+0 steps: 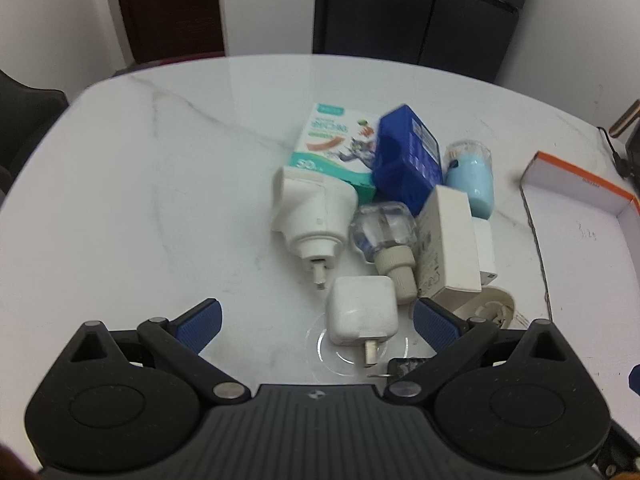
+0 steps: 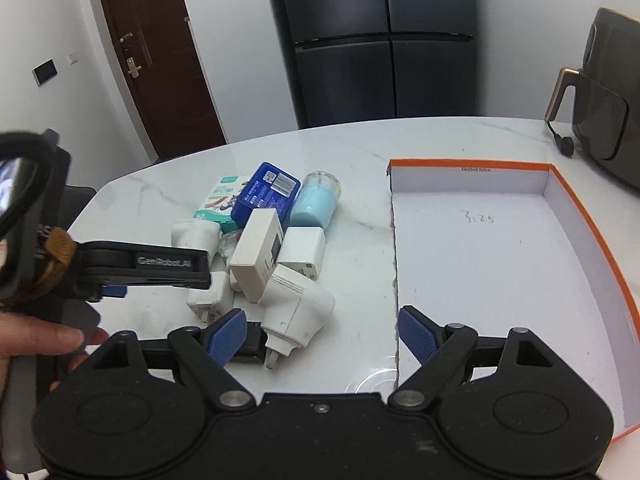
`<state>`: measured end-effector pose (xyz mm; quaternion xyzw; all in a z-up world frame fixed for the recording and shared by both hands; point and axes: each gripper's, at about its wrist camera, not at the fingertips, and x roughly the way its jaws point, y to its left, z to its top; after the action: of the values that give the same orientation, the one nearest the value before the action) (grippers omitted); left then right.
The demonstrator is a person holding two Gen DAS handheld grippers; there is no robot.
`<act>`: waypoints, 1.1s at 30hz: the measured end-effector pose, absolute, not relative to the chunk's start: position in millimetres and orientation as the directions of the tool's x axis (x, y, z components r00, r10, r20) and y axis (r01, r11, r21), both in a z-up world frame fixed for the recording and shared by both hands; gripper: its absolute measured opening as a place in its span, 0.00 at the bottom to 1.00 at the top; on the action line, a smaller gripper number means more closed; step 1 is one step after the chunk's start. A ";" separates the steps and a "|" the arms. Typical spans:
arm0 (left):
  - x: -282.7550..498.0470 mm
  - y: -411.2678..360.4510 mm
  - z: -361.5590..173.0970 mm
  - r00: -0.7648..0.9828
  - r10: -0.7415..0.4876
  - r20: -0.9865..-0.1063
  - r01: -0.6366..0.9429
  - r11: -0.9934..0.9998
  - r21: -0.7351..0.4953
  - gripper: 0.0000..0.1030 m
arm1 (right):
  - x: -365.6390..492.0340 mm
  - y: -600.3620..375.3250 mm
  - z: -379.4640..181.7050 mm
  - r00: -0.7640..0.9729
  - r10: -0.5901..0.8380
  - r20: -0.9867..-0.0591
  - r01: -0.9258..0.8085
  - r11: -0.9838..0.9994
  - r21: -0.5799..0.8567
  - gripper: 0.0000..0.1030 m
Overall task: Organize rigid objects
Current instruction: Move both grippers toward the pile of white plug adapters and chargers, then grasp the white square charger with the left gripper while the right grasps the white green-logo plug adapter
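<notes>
Jaws of left gripper (image 1: 316, 322) spread around the white charger (image 1: 362, 314) at lower centre, ready to pinch; right gripper (image 2: 320, 334) spread, idle beside empty box (image 2: 592, 216).

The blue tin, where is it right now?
In the right wrist view the blue tin sits at the far end of the pile, partly on the green-and-white carton, with the light blue bottle at its right, left of the orange-rimmed box.

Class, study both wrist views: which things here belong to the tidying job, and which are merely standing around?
Part of the job:
white cube charger
clear refill bottle
blue box
light blue cup
orange-rimmed tray
left gripper, open
right gripper, open

Just standing around:
refrigerator
brown door
air fryer
</notes>
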<state>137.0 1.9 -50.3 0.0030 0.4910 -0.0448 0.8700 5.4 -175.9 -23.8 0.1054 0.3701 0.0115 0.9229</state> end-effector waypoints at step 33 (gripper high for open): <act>106.7 34.4 -55.6 0.555 -0.181 -0.812 0.132 0.983 -0.129 0.46 | 96.6 -162.2 -84.8 0.605 0.241 -0.759 0.074 0.932 0.355 0.75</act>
<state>106.7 34.4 -55.6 -0.0262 0.4633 -0.0889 0.8814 96.6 -162.2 -84.8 0.1783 0.4417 0.0475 0.8780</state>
